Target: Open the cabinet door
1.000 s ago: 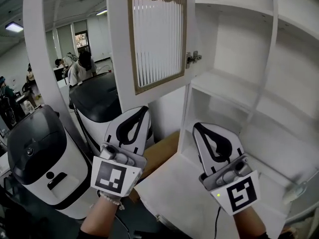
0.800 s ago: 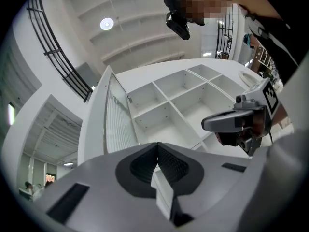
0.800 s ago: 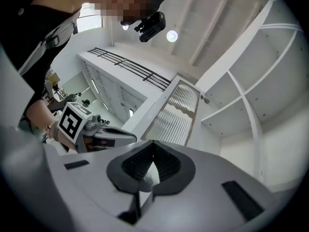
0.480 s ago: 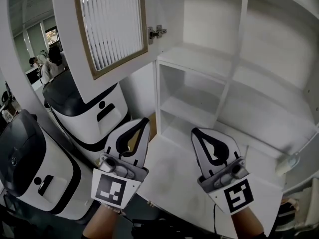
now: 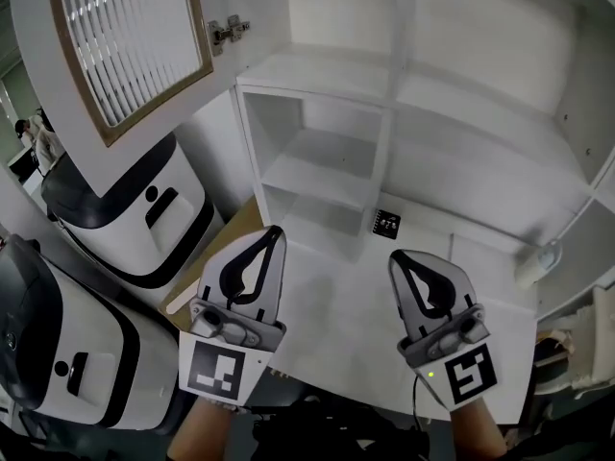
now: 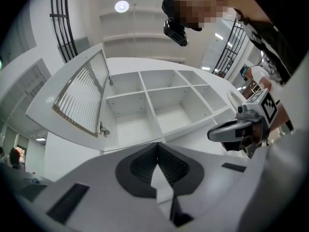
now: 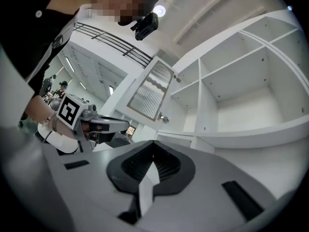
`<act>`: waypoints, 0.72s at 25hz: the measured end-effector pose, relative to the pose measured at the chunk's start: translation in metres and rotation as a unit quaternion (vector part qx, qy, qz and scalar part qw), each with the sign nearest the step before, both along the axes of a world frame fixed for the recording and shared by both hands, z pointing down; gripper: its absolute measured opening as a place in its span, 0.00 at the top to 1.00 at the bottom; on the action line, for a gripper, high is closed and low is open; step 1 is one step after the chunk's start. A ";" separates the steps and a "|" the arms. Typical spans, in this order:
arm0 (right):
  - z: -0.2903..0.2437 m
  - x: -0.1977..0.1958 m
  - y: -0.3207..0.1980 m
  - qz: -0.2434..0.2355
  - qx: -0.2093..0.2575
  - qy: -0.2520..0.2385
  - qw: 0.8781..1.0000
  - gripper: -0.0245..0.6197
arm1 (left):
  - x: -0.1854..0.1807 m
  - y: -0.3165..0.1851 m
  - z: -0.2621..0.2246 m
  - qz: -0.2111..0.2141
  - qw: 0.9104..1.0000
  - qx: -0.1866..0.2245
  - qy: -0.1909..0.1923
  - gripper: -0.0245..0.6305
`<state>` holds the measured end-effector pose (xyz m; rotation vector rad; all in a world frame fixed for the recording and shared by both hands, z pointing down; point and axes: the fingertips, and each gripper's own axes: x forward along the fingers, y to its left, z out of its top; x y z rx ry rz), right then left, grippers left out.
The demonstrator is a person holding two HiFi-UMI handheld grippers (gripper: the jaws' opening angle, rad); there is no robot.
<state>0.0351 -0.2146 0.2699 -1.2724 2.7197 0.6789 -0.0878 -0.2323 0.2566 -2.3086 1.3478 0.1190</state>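
**Task item.** The cabinet door (image 5: 53,94) stands swung wide open at the upper left of the head view, hanging on a metal hinge (image 5: 229,29) from the left wall of the cabinet (image 5: 389,94). Judged from this position, the opening is done.

**Handling.** The door is a rigid white frame with a wood-coloured inner border around a ribbed translucent panel (image 5: 115,56). It should be stiff and fairly light, and should turn freely about the hinge. If the panel is glass it is the fragile part and should not be gripped or pressed. No handle shows from this side. The free vertical edge of the white frame, away from the hinge, looks the soundest hold and gives the most leverage. The painted surface is probably smooth enough to slip between pads.

**Tools.** The left gripper (image 5: 272,230) and the right gripper (image 5: 404,257) have their jaws closed together with nothing between them. Both are low over the white ledge, well apart from the door.

**Containers.** All cabinet compartments in view are bare, including the lower left one (image 5: 288,176). A small black square item (image 5: 386,223) lies on the ledge at the foot of the divider. A pale object (image 5: 534,262) sits at the far right, too indistinct to identify.
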 end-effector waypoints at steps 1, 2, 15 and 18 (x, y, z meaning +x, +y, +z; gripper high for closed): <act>0.003 0.004 0.002 0.006 -0.002 0.005 1.000 0.96 | 0.006 0.000 0.003 0.006 1.000 -0.002 -0.004 0.97; 0.006 0.008 0.004 0.012 -0.003 0.008 1.000 0.96 | 0.012 0.000 0.007 0.014 1.000 -0.004 -0.008 0.97; 0.045 0.057 0.040 0.079 -0.057 -0.006 0.995 0.96 | 0.071 0.018 0.055 0.101 0.993 -0.042 -0.049 0.97; 0.056 0.062 0.047 0.088 -0.068 -0.008 0.994 0.96 | 0.075 0.022 0.064 0.109 0.991 -0.054 -0.050 0.97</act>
